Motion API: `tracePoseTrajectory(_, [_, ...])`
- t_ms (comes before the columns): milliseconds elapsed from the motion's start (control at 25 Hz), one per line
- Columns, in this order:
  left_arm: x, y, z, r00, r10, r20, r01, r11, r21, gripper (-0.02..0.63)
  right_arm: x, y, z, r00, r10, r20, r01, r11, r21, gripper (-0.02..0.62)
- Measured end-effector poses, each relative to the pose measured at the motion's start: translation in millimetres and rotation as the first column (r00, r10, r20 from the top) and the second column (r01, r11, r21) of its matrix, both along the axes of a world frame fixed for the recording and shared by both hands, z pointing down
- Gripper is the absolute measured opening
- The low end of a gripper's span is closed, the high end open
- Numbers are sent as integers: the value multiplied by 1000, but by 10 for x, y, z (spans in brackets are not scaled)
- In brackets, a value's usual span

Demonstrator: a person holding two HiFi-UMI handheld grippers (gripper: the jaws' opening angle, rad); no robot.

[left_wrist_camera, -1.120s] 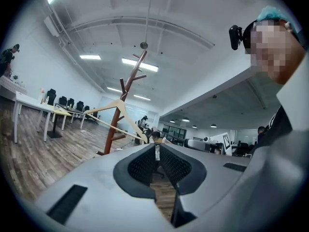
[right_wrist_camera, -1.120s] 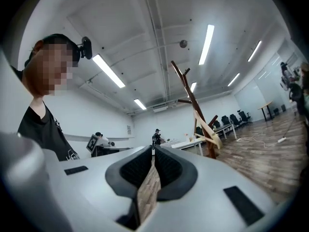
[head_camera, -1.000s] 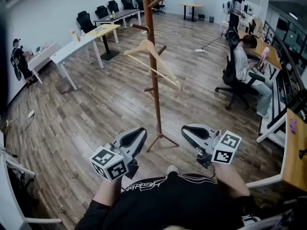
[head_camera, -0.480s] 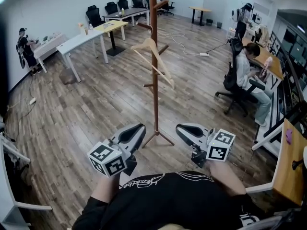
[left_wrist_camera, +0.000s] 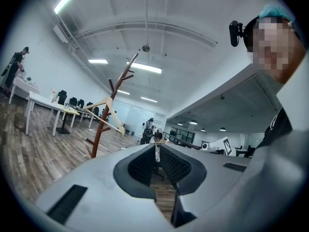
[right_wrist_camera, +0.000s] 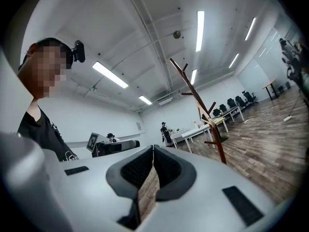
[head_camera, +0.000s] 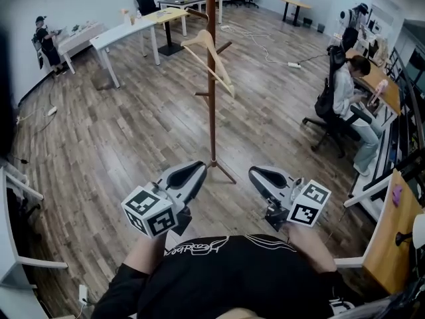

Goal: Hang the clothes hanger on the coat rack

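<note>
Jaws of left tool [head_camera: 198, 169] and right tool [head_camera: 256, 173] sit clenched together, empty, near the coat rack [head_camera: 211, 78].

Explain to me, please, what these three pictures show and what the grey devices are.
A person holds a two-jaw gripper in each hand: the left gripper and the right gripper. One picture comes from a camera on the person's head, looking down. The other two come from cameras riding on each gripper, looking along its jaws. Both grippers are closed and empty. Ahead, on the wooden floor, stands a coat rack with a hanger hanging on it.
</note>
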State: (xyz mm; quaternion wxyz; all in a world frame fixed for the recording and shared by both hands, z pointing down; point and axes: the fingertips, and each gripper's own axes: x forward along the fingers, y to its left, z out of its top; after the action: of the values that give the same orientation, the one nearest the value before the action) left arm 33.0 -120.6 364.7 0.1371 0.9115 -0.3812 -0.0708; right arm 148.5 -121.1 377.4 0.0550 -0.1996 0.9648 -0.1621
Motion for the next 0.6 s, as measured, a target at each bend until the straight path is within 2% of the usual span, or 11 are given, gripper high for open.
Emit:
tracePoseTrajectory(240, [262, 334, 60, 1000, -20, 20, 20, 1000, -10, 32, 195, 291, 59, 999, -35, 10, 35, 999, -9, 41])
tracePoseTrajectory(600, [453, 643, 72, 998, -45, 39, 45, 999, 3, 32, 353, 552, 67, 998, -61, 13, 61, 998, 8, 41])
